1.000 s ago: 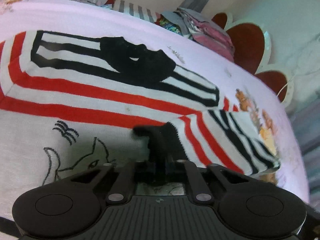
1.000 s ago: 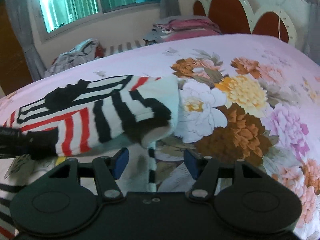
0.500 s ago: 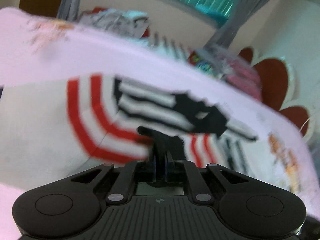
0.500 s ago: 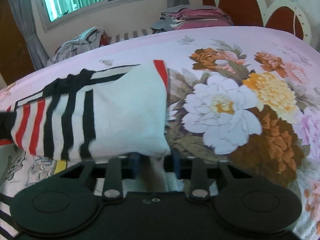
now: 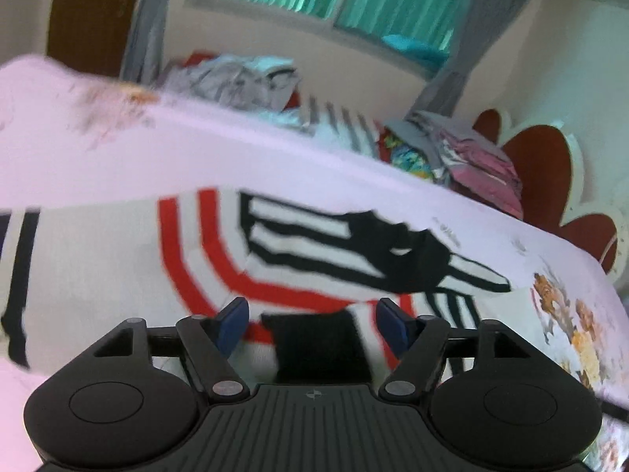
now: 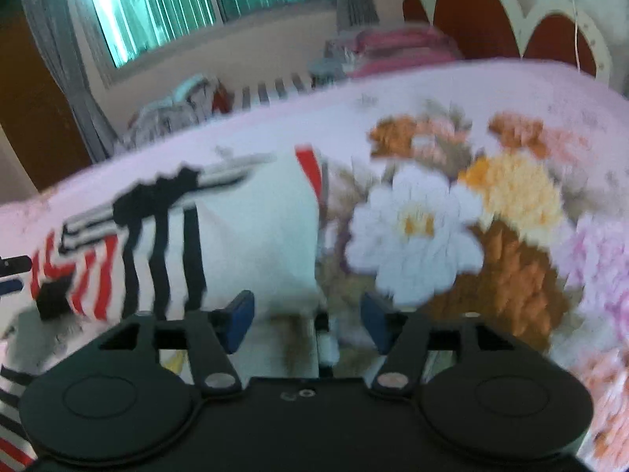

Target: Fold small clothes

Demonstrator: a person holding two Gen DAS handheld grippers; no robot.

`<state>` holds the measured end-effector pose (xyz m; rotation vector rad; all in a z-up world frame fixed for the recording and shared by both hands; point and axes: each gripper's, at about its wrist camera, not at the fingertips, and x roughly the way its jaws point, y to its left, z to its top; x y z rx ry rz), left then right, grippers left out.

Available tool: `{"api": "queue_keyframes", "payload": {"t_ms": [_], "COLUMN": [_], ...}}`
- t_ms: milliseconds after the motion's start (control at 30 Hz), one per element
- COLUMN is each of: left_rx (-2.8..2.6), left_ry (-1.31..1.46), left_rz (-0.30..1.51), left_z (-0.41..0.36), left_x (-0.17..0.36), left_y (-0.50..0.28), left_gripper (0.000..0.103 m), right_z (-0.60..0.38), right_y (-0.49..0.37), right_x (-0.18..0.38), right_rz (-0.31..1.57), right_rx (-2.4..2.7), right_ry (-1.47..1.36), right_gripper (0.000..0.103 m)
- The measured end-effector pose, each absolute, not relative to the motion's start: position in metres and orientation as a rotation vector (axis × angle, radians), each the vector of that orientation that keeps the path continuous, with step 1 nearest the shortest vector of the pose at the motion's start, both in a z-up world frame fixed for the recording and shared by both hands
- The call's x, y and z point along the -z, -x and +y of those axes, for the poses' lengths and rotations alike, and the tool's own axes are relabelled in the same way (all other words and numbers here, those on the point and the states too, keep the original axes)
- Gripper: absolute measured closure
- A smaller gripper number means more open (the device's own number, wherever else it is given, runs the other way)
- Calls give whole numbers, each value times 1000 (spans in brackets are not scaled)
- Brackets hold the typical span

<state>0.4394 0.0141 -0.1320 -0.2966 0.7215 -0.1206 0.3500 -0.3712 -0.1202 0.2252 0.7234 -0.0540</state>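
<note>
A small white shirt [image 5: 118, 259] with red and black stripes lies folded on the pink floral bedsheet [image 5: 118, 165]. In the left wrist view my left gripper [image 5: 312, 320] is open, its blue pads apart over the shirt's black cuff [image 5: 318, 338]. In the right wrist view the shirt [image 6: 255, 236] lies left of centre and my right gripper [image 6: 306, 320] is open over its right edge. Neither gripper holds cloth. The left gripper's fingertips [image 6: 10, 275] show at the far left edge of the right wrist view.
A pile of loose clothes [image 5: 236, 78] and a folded stack [image 5: 471, 157] sit at the bed's far side under the window. The red and white headboard [image 5: 550, 181] stands at the right. Large printed flowers [image 6: 452, 228] cover the sheet to the right.
Both grippers were shut on the shirt half a second ago and have opened, letting go of it. The shirt's folded part now lies flat on the bed.
</note>
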Motion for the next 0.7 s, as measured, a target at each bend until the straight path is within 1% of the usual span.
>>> {"api": "queue_keyframes", "payload": {"t_ms": [133,400,467,500,533,567,633,700], "left_rx": [180,162,160,162,164,164,165,165], "left_ry": [280,245,236,230,226,218,205,202], "left_rz": [750,825,827,825,826,825,824,827], "left_z": [-10,-30,-28,-28,-28,-29,-31,-31], "left_x": [139,175,180,181,181,181,181,181], "left_y": [-452,-467,-467,-466,-466,-466,-466,-465], "left_gripper": [33,33,33,33,33,33,33,33], "right_z": [-379,-394,-398,-400,-401,-402,-402,-396], "right_y": [-397,-484,-496,-503,-508,-510,-510,-504], "right_x": [124,153,158,160,162,163,164,161], "right_rz": [746,796,799,801,806,809,805,773], "right_rx": [49,61,66,64,65,70,76,104], "right_ry": [-234,-354,-376,-384,-390,-394,-393,-292], "right_gripper": [49,51,54,62,75,82,92,93]}}
